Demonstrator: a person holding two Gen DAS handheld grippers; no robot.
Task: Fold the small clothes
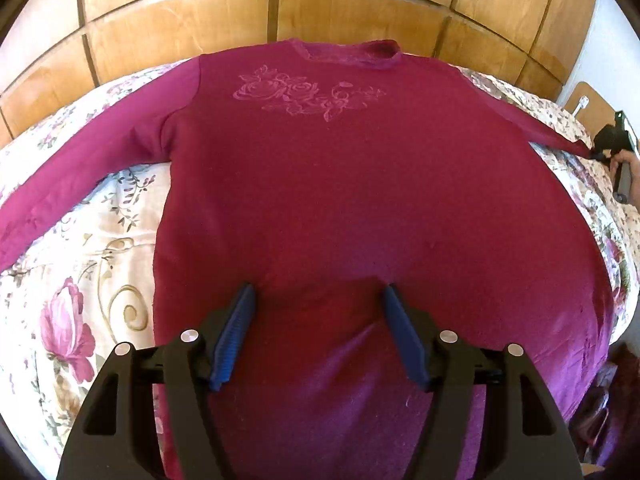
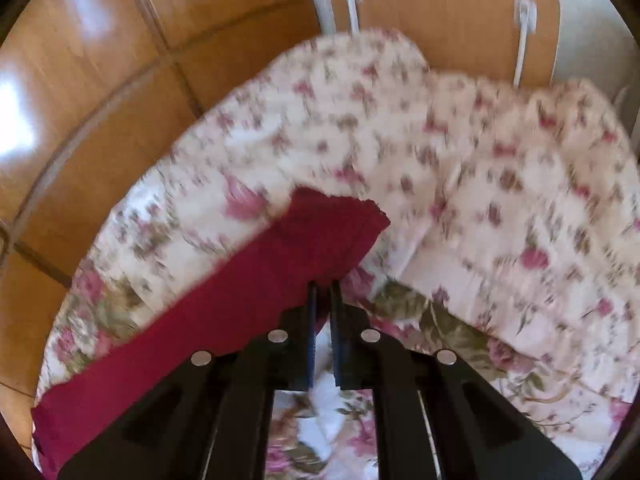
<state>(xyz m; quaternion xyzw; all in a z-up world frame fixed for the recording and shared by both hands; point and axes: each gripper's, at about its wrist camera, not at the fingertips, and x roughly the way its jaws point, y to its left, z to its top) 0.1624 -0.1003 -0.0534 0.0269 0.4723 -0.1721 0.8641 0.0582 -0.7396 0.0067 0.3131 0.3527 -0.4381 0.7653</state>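
Right gripper [image 2: 324,286] clamping sleeve [image 2: 224,304]

We see a bed under a floral bedspread [image 1: 80,264], headboard beyond. A magenta long-sleeved top [image 1: 340,200] lies flat on it, directly beneath and ahead of the left claw [image 1: 318,294], sleeves spread sideways.

Left cam above shirt [image 1: 360,200], right cam close on sleeve; both see bedspread [image 2: 480,160].
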